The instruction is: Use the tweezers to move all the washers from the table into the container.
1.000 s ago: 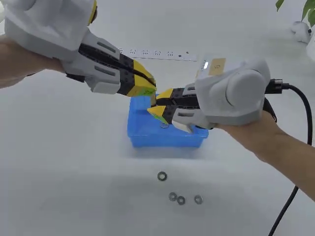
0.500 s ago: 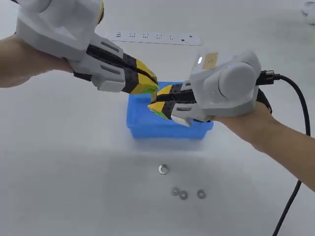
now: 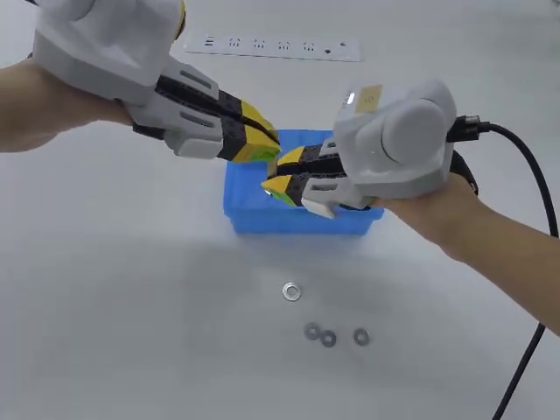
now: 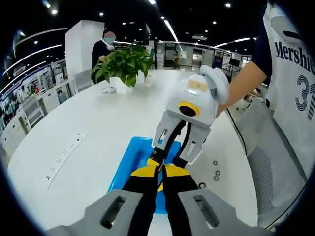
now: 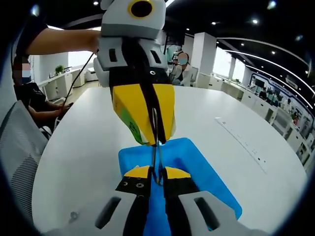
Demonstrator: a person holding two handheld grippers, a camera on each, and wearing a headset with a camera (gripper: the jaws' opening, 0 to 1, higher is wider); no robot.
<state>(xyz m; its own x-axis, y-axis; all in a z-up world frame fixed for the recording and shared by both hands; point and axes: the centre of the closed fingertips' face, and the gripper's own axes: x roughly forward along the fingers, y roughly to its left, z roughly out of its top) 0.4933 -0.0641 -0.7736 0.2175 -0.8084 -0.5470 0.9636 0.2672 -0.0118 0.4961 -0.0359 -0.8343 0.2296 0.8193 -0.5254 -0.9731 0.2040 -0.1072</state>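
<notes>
Washers (image 3: 328, 339) still four beside container (image 3: 262, 220)

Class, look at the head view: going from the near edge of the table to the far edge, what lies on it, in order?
row of three washers → single washer → blue container → power strip

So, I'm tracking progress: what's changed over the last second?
Nothing visibly moved; only the camera shifted. The left claw and right claw stay shut, tip to tip, on the tweezers over the container. Four washers stay on the table.
</notes>
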